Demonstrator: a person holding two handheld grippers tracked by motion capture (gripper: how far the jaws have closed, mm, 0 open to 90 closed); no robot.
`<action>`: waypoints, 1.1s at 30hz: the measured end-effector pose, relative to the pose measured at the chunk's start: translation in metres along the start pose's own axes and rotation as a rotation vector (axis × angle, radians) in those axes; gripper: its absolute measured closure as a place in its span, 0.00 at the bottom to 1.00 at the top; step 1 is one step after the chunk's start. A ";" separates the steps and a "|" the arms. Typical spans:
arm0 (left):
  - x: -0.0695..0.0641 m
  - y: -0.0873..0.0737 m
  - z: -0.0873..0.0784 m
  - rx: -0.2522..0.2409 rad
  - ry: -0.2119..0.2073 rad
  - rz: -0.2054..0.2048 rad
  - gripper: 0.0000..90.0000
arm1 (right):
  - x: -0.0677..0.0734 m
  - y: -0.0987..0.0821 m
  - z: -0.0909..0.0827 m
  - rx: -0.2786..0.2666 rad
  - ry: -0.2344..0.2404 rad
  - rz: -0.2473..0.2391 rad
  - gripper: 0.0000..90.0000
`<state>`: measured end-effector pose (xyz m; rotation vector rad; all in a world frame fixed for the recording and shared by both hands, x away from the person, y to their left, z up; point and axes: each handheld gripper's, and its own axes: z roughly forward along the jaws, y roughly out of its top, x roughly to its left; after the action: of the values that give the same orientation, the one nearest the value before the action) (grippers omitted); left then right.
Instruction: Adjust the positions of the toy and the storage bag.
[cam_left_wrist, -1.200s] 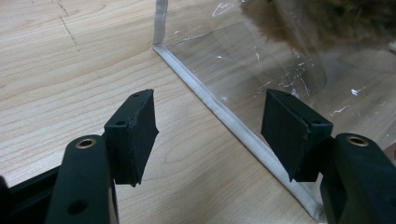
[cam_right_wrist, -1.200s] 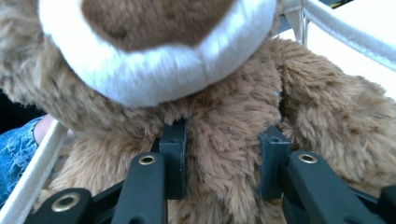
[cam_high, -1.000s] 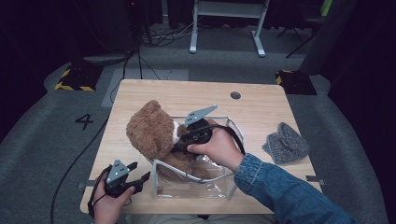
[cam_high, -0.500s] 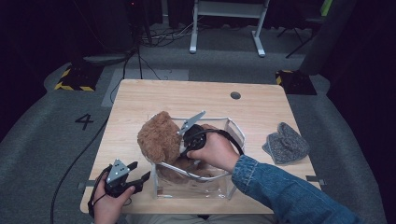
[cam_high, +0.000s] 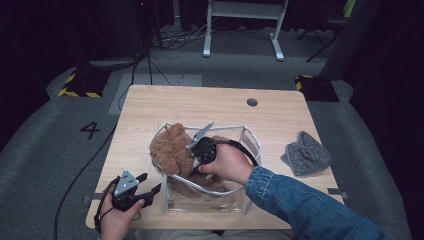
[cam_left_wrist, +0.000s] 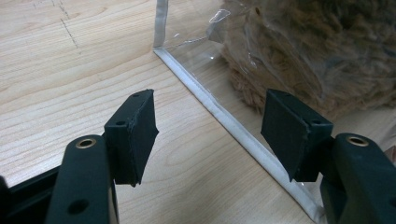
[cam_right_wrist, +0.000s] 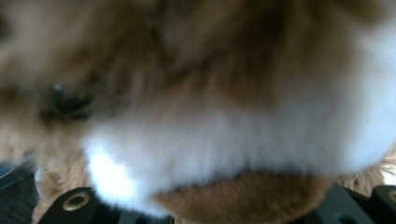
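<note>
A brown plush toy (cam_high: 169, 149) with a white patch (cam_right_wrist: 224, 140) sits partly inside a clear bag with white trim (cam_high: 248, 134) at the table's middle front. My right gripper (cam_high: 191, 156) reaches into the bag from the right and is shut on the plush. Its jaws have just closed a little further, with fur between them hiding the tips (cam_right_wrist: 224, 207). My left gripper (cam_high: 151, 183) rests open near the front left edge. Nothing lies between its pads (cam_left_wrist: 135, 128), which point at the bag's lower corner trim (cam_left_wrist: 233, 126).
A grey knitted cloth (cam_high: 306, 154) lies on the wooden table (cam_high: 200, 105) to the right of the bag. A small round hole (cam_high: 252, 102) sits near the table's far edge. A cable trails off the table's left side onto the grey floor.
The right gripper has pushed the plush down and toward me, deeper into the clear bag. The left gripper has stayed where it was.
</note>
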<state>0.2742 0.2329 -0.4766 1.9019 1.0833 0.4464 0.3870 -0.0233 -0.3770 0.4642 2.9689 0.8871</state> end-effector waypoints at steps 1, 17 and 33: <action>0.000 0.000 0.000 0.000 -0.001 0.000 0.40 | 0.000 0.000 0.002 0.004 0.000 -0.008 0.75; 0.003 -0.002 -0.003 -0.002 0.014 -0.004 0.40 | 0.000 -0.004 -0.020 -0.048 -0.011 0.006 0.49; 0.005 -0.011 -0.011 0.006 0.046 -0.025 0.39 | -0.004 -0.010 -0.104 -0.308 -0.015 0.081 0.44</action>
<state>0.2641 0.2455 -0.4797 1.8891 1.1381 0.4760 0.3787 -0.0882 -0.2957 0.5768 2.7445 1.3122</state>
